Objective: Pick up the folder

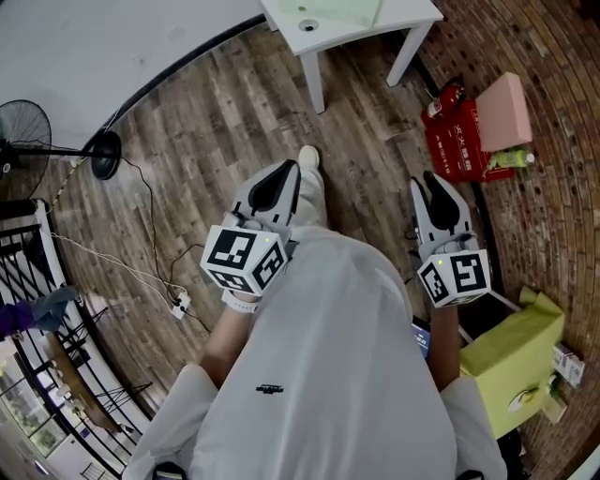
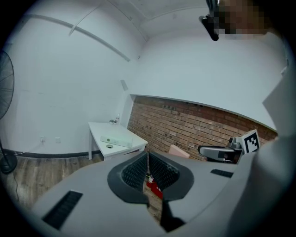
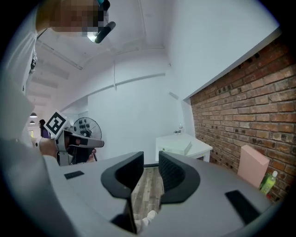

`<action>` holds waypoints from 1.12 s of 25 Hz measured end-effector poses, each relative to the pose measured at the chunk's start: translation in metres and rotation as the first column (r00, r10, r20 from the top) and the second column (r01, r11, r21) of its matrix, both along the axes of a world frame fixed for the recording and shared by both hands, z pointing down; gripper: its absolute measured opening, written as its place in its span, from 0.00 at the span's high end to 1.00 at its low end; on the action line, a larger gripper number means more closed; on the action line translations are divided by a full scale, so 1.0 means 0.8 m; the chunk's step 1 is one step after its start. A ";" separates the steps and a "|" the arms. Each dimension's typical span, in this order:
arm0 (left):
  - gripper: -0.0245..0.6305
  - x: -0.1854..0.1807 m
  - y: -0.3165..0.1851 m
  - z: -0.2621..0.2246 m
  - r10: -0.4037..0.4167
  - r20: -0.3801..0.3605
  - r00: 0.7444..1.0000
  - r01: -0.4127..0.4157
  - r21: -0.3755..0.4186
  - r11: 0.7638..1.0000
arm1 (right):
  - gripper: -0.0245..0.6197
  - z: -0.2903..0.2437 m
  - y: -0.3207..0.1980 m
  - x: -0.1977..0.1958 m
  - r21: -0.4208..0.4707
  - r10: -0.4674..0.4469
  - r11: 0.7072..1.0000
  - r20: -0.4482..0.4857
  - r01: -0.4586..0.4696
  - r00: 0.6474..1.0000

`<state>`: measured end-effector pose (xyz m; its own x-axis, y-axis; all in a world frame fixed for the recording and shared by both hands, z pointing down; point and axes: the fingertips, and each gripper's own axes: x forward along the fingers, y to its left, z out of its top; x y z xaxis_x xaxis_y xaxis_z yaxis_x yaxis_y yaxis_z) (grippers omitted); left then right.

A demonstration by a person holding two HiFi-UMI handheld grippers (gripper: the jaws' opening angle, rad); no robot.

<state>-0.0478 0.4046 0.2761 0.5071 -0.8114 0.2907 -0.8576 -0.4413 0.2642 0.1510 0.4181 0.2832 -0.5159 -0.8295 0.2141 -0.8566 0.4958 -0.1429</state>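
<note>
The folder [image 1: 352, 11] is a pale green flat sheet lying on a white table [image 1: 412, 13] at the top edge of the head view. It also shows far off as the folder [image 2: 115, 140] in the left gripper view and the folder [image 3: 179, 147] in the right gripper view. Both grippers are held in front of the person's waist, well short of the table. My left gripper [image 1: 281, 178] is shut with nothing in it, its jaws meeting at the tips of the left gripper [image 2: 148, 163]. My right gripper [image 1: 437, 185] stands a little open and empty, with floor visible through the gap of the right gripper [image 3: 150, 169].
A standing fan [image 1: 23, 131] is at the left with a cable and power strip [image 1: 178, 302] on the wooden floor. Along the brick wall at the right sit a red box [image 1: 455, 141], a pink box [image 1: 506, 111] and a yellow-green box [image 1: 516, 356].
</note>
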 end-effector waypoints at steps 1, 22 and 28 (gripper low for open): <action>0.92 0.000 -0.014 0.001 0.002 -0.003 1.000 -0.002 0.001 1.000 | 0.82 0.001 -0.013 0.000 -0.002 0.003 1.000 -0.002 -0.003 1.000; 0.92 -0.071 -0.380 0.011 0.020 -0.070 0.997 -0.026 -0.085 0.996 | 0.71 -0.007 -0.369 -0.081 -0.106 0.033 0.994 -0.023 -0.035 0.999; 0.92 -0.085 -0.446 0.007 0.027 -0.096 0.995 -0.035 -0.082 0.996 | 0.71 -0.019 -0.445 -0.098 -0.085 0.036 0.996 -0.042 -0.039 0.998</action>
<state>-0.1161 0.0478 0.2819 0.5601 -0.7698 0.3063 -0.8132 -0.4400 0.3810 0.0725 0.0621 0.2682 -0.4743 -0.8256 0.3056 -0.8802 0.4507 -0.1486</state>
